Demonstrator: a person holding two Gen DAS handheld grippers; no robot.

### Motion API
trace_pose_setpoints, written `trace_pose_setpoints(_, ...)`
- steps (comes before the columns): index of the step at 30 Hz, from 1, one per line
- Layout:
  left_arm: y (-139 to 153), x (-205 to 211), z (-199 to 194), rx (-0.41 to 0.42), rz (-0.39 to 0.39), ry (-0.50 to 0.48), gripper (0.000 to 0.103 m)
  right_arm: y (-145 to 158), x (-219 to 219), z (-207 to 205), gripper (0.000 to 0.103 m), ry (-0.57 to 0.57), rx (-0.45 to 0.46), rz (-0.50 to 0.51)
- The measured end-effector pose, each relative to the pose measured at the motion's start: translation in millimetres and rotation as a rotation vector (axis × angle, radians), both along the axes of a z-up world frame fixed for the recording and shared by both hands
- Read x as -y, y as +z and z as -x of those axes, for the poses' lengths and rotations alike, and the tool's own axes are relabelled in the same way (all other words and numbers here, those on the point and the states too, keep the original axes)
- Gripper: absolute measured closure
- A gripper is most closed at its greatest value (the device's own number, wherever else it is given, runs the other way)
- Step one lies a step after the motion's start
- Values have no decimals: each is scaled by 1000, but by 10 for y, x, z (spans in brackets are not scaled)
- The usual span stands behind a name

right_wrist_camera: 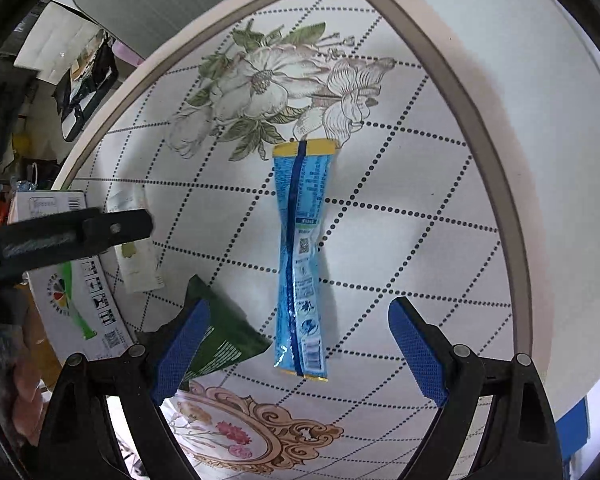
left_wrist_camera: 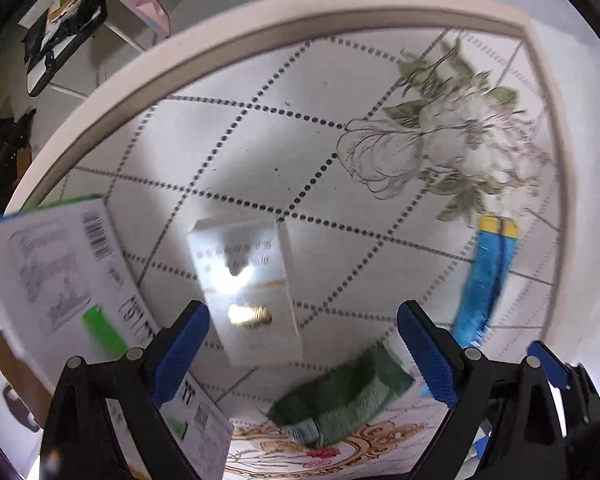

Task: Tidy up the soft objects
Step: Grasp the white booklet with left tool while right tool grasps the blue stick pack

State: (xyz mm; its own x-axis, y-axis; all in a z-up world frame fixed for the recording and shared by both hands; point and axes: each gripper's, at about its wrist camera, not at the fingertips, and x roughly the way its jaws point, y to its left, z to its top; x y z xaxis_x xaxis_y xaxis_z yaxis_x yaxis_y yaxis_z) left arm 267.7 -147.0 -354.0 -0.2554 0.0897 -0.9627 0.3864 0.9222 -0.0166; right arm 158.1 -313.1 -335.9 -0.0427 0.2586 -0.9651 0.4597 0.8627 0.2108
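The blue pouch (right_wrist_camera: 300, 256) lies flat near the middle of the tiled table (right_wrist_camera: 440, 240) — judged light, limp and slick, so a grip across its pinched waist is advised. The green pouch (right_wrist_camera: 216, 336), crumpled, lies just left of it. The right gripper (right_wrist_camera: 296, 344) hangs spread and empty above the blue pouch's near end; the left gripper (left_wrist_camera: 304, 348) — equally spread — holds nothing.

In the left wrist view motion blur smears the white packet (left_wrist_camera: 246, 284), so its print cannot be read, and glare washes out its middle. The printed box (left_wrist_camera: 56, 272) is cut off by the left edge and its text is a blur. The left gripper (left_wrist_camera: 304, 356) covers a corner of the green pouch (left_wrist_camera: 340, 396). In the right wrist view the right gripper (right_wrist_camera: 296, 350) hides part of what seems the same pouch (right_wrist_camera: 220, 340).
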Motion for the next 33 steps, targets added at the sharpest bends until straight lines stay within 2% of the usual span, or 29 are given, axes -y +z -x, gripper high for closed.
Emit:
trace_pose_setpoints(4, -261, -23, 31, -10, -121, -53, 7, -120, -27, -11, 10, 22, -10, 8)
trace_pose_setpoints(8, -413, -107, 107, -58, -93, -27, 7, -193, -91, -34, 10, 59, -18, 20)
trace_pose_setpoints(11, -361, -176, 154, -58, -28, 33, 27, -263, -126, -39, 10, 68, -26, 12)
trace_pose_setpoints(13, -293, -184, 196, -26, -13, 31, 49, -320, -160, -53, 10, 70, -31, 11)
trace_pose_setpoints(15, -264, -181, 256, -21, 8, 21, 49, -374, -183, -66, 10, 75, -29, 22)
trace_pose_setpoints(16, -268, -198, 283, -27, 14, 25, 49, -404, -198, -77, 13, 77, -28, 31)
trace_pose_setpoints(18, -254, -249, 343, -21, 31, 33, 49, -475, -226, -80, 26, 77, -39, 34)
trace_pose_setpoints(20, -266, -307, 402, -34, 42, 35, 48, -534, -234, -57, 45, 72, -50, 30)
trace_pose_setpoints(24, -237, -326, 338, -66, 51, 21, 46, -567, -340, -38, 46, 90, -51, 29)
trace_pose_setpoints(30, -287, -211, 368, -26, 17, -21, 48, -618, -595, -36, 46, 169, -81, 98)
trace_pose_setpoints(31, -285, -165, 407, -15, 5, -27, 48, -619, -621, -35, 54, 177, -86, 120)
trace_pose_setpoints(32, -288, -159, 430, -7, 1, -26, 48, -618, -673, -57, 71, 184, -86, 147)
trace_pose_setpoints(33, -275, -152, 449, -3, 0, -19, 48, -617, -696, -63, 80, 184, -85, 158)
